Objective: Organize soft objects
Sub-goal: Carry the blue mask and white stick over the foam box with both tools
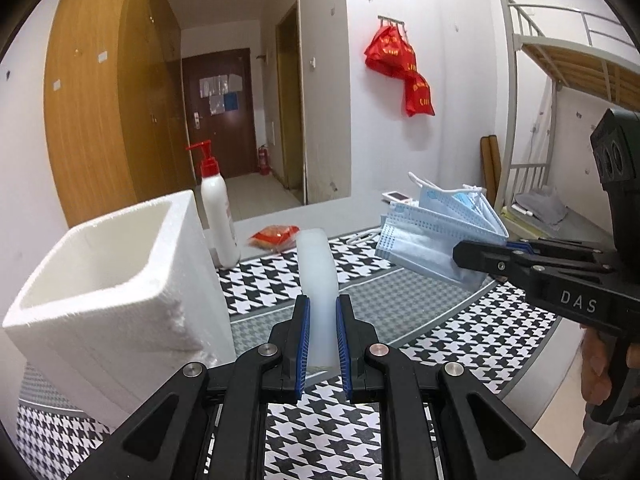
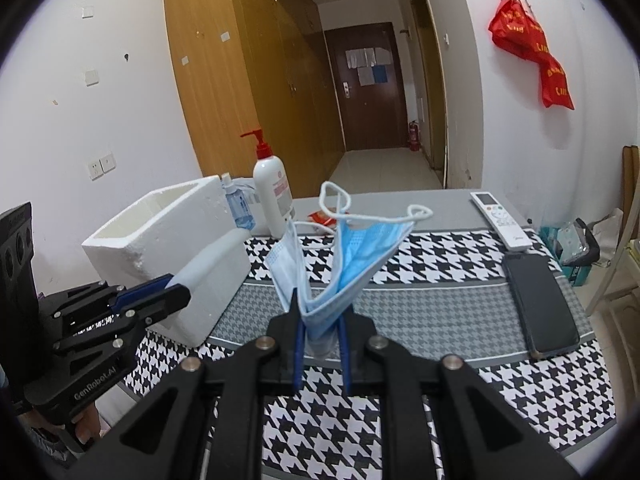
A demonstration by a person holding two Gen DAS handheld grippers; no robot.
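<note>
Grey table [image 2: 432, 196] at centre, spread with a black-and-white houndstooth cloth [image 2: 420, 304] banded in finer grey check. On it, in the right wrist view: white foam box [image 2: 160, 248] at 9 o'clock, open top up; small blue spray bottle [image 2: 240, 208] at 10 o'clock, just behind the box; white pump bottle [image 2: 274, 200] with red pump at 11 o'clock, upright on the bare grey edge; red packet [image 2: 322, 219] at 12 o'clock, flat, partly hidden; white remote control [image 2: 500, 220] at 2 o'clock; dark phone [image 2: 540, 304] at 3 o'clock, face up, just nearer than the remote.
</note>
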